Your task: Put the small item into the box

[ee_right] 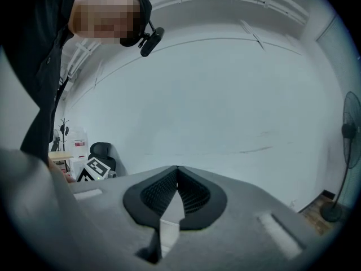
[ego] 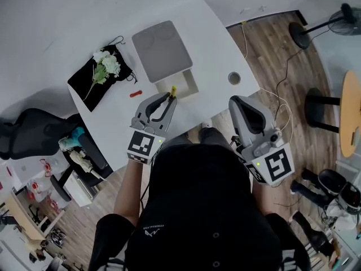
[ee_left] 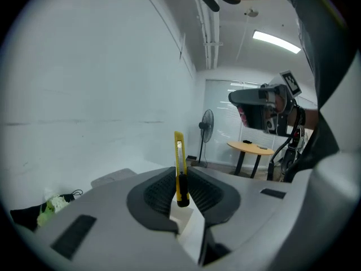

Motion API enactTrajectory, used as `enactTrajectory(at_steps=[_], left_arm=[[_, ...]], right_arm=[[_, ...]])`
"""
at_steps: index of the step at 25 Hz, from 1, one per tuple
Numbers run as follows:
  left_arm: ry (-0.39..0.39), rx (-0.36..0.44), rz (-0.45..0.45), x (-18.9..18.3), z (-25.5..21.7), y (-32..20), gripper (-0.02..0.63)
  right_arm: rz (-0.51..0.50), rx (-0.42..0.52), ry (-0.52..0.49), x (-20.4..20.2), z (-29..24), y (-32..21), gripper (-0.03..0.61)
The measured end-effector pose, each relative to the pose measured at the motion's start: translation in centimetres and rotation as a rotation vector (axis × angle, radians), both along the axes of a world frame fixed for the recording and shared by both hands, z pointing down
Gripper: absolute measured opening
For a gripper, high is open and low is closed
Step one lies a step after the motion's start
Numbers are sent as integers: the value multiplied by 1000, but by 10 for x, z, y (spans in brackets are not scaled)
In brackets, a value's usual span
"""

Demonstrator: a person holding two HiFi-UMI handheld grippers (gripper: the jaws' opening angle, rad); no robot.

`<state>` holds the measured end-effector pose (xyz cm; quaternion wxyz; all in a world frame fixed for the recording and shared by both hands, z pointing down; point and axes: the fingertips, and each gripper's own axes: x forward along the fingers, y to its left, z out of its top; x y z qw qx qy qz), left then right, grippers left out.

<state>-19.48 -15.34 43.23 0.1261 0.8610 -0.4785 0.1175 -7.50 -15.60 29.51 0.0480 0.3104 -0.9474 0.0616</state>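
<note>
A yellow utility knife [ee_left: 179, 165] stands upright between the jaws of my left gripper [ee_left: 180, 174], which is shut on it. In the head view the left gripper [ego: 168, 99] holds the knife [ego: 173, 90] at the near edge of the small open box [ego: 189, 86], whose grey lid [ego: 162, 50] lies tipped back behind it. My right gripper [ego: 236, 102] hangs off the table's right front edge. It is shut, with nothing between its pads [ee_right: 177, 174]. Both grippers point upward, toward the wall.
On the white table [ego: 214, 44], a black pouch [ego: 93, 84] with white flowers [ego: 106, 64] lies at the left. A small red item [ego: 136, 94] rests left of the box. There is a round cable hole [ego: 234, 78] to the right. A fan [ego: 344, 21] and a round table [ego: 351, 112] stand on the floor.
</note>
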Motion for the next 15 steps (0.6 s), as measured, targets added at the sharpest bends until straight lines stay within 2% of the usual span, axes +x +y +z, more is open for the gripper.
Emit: enactTrajectory(at_steps=[5, 15], left_arm=[[-62, -101, 77, -2, 54, -4, 60], [-98, -232, 110, -2, 113, -9, 60]], right_arm=[[47, -9, 31, -3, 2, 6, 2], [109, -54, 58, 4, 15, 12, 2]])
